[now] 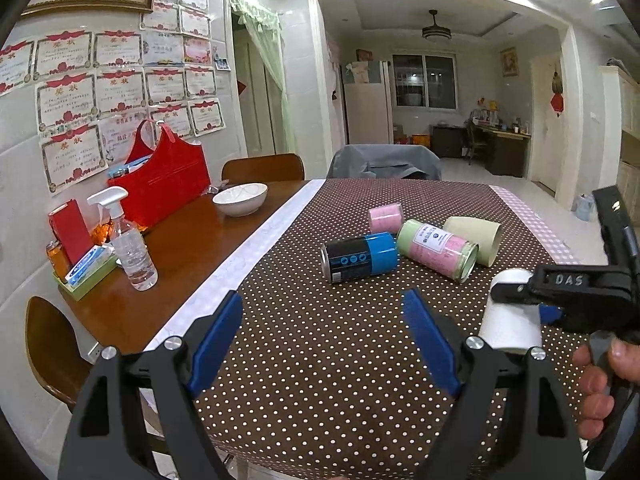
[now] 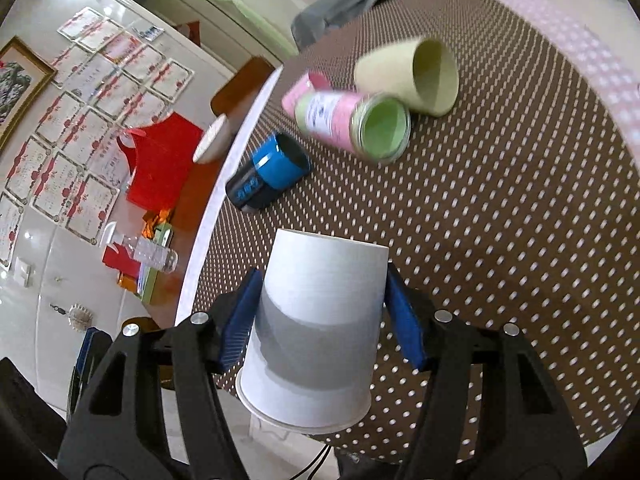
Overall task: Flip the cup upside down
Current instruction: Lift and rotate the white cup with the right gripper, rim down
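Note:
My right gripper (image 2: 320, 312) is shut on a white paper cup (image 2: 316, 332); its blue pads press both sides. The cup's flat base points away from the camera and its rim faces the camera. In the left wrist view the same white cup (image 1: 510, 320) stands at the right on the dotted tablecloth (image 1: 340, 340), with the right gripper (image 1: 516, 300) clamped across it. My left gripper (image 1: 324, 328) is open and empty above the cloth, left of the cup.
Several containers lie on their sides mid-table: a blue-black can (image 1: 360, 256), a pink-green jar (image 1: 438, 250), a pale yellow cup (image 1: 476, 238) and a pink roll (image 1: 385, 218). A white bowl (image 1: 240, 199), spray bottle (image 1: 128, 244) and red bag (image 1: 164, 178) stand at the left.

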Demonstrator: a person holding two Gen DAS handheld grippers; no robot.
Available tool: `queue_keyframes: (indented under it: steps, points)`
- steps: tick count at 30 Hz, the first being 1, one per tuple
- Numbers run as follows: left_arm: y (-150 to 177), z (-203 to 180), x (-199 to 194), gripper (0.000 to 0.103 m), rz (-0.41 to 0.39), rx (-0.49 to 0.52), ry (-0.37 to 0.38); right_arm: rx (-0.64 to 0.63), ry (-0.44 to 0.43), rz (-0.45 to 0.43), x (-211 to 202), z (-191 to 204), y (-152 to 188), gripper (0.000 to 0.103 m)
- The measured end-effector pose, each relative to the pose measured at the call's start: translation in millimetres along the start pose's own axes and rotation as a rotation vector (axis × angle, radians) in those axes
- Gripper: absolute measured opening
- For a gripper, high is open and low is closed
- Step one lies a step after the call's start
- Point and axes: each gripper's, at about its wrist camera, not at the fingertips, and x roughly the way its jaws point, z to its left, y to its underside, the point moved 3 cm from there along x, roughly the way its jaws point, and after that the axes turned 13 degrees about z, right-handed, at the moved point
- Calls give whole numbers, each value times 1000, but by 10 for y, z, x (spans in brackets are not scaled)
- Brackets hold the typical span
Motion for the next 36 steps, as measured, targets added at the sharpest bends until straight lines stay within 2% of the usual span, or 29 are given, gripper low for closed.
queue_keyframes:
  steps: [14,22,36]
  points:
    - [-104,-47,-194,81,-25,-15,-39,-230,169,-289,-567,199,-114,61]
    - [-128,-47,-243,81,-32,-23,-32,-319,217,-354,-644,320,-60,60]
    - [-100,114,-226,81,-35,-68,-26,-511,306,-403,-445,594,130,60]
